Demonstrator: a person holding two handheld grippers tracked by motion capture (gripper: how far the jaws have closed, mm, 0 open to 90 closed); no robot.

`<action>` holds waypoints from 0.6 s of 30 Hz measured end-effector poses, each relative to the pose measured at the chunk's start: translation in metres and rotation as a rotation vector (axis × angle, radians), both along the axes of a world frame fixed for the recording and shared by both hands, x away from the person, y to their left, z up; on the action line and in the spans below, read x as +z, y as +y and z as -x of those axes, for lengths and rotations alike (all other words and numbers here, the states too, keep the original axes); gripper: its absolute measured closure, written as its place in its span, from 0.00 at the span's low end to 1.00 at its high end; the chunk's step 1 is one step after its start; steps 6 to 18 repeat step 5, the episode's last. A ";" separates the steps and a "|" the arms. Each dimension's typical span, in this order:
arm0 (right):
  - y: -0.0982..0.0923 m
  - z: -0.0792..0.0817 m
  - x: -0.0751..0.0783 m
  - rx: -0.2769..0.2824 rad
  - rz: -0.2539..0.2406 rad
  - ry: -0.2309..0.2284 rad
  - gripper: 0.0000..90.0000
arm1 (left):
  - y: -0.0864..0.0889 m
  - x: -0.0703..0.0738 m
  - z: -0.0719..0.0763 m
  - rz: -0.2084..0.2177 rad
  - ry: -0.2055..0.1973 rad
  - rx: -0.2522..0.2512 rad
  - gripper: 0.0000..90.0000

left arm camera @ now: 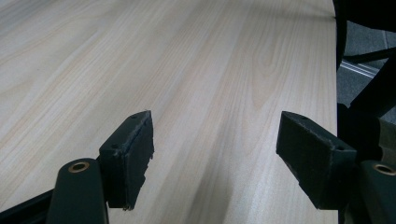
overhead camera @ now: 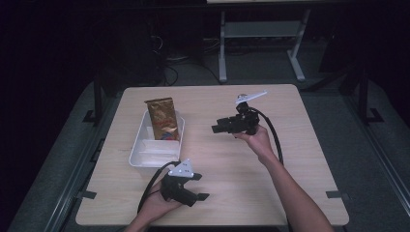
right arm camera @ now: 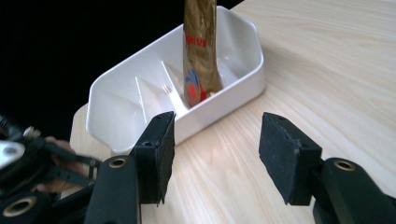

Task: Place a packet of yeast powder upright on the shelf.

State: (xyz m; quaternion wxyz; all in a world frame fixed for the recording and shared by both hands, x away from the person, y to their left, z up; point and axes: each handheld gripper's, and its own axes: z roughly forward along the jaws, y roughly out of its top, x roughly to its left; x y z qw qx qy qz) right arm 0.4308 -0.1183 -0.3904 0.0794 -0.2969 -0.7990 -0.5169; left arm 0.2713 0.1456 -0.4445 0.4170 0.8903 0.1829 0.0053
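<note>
Far left on the table [overhead camera: 270,159]: white tray [overhead camera: 138,153] with small walls inside that split it into boxes. Gold bag [overhead camera: 162,118] standing up tall in the far end box, leaning on the tray wall, so likely put there to stay upright. Same gold bag [right arm camera: 200,51] seen from the right gripper view, bottom tucked in the end box, other boxes looking bare.

Next, near the front edge: left gripper [overhead camera: 199,187] resting low in the hand, just right of the tray and apart from it. Jaws wide open with only bare wood between them, seen in the left gripper view [left arm camera: 212,154]. Holding nothing, probably just waiting out of the way.

Further right, mid table: right gripper [overhead camera: 216,128] lifted a little, pointing left at the tray and well apart from it. Jaws open, nothing between them [right arm camera: 215,154]. Looks like letting go of the bag is done and the hand is clear of it, so no bump and no tipping
</note>
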 end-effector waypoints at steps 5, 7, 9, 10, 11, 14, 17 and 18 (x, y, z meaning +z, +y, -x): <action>-0.016 0.015 -0.008 -0.007 0.009 0.017 0.45 | 0.000 0.000 0.000 0.007 0.002 0.001 0.29; -0.016 0.015 -0.008 -0.007 0.009 0.017 0.45 | 0.000 0.000 0.000 0.007 0.002 0.001 0.29; -0.016 0.015 -0.008 -0.007 0.009 0.017 0.45 | 0.000 0.000 0.000 0.007 0.002 0.001 0.29; -0.016 0.015 -0.008 -0.007 0.009 0.017 0.45 | 0.000 0.000 0.000 0.007 0.002 0.001 0.29; -0.016 0.015 -0.008 -0.007 0.009 0.017 0.45 | 0.000 0.000 0.000 0.007 0.002 0.001 0.29; -0.016 0.015 -0.008 -0.007 0.009 0.017 0.45 | 0.000 0.000 0.000 0.007 0.002 0.001 0.29; -0.016 0.015 -0.008 -0.007 0.009 0.017 0.45 | 0.000 0.000 0.000 0.007 0.002 0.001 0.29; -0.016 0.015 -0.008 -0.007 0.009 0.017 0.45 | 0.000 0.000 0.000 0.007 0.002 0.001 0.29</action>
